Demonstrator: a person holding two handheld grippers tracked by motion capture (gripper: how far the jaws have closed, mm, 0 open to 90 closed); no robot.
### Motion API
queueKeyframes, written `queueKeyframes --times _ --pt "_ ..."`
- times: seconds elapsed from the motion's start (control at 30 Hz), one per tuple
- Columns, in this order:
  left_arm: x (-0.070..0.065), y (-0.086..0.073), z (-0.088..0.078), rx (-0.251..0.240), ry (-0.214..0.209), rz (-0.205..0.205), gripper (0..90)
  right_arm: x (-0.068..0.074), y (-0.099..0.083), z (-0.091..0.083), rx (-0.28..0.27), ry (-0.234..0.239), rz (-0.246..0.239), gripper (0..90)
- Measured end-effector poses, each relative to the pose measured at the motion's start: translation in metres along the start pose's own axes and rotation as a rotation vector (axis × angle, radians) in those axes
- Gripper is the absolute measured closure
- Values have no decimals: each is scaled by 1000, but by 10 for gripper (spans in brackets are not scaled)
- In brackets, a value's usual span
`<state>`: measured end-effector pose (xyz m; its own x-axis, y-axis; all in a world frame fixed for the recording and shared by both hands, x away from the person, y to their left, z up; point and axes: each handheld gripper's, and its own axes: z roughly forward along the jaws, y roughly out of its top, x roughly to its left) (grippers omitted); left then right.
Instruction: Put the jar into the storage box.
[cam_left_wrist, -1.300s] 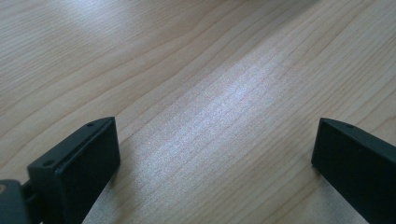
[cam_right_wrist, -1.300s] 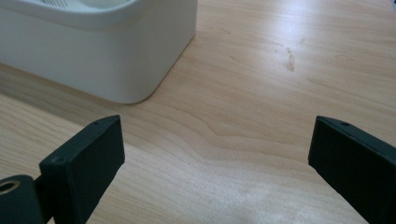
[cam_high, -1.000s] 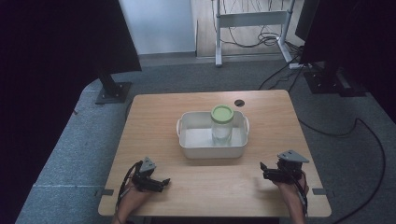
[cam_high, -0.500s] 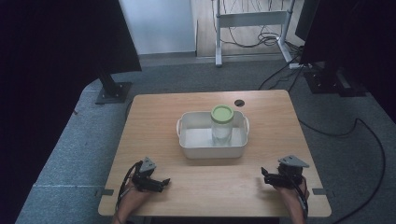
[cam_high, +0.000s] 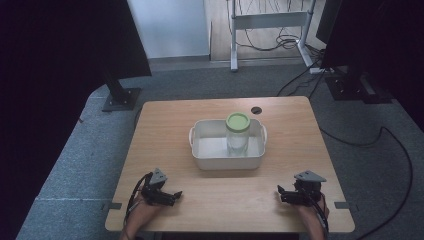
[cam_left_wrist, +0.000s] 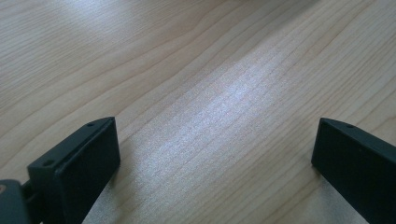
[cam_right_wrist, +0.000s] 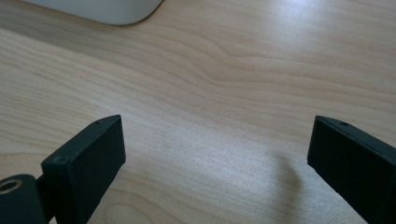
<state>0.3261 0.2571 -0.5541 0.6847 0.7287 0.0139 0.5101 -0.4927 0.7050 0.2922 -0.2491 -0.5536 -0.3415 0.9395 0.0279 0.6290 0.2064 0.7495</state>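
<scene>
Grippers, left and right: jaws wide, empty. Risk: jar (tall, in tub) tips if nudged off-centre.

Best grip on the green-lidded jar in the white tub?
Probably from above: the jar stands upright in the white tub, whose walls block its lower sides. Close the jaws across the green lid or just under it. The right gripper sits open and slightly nearer.
</scene>
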Motion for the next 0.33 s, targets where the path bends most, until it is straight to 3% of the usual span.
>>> queueKeyframes --times 0.33 --pt "0 0 0 0 0 0 9 4 -4 4 53 15 -14 36"
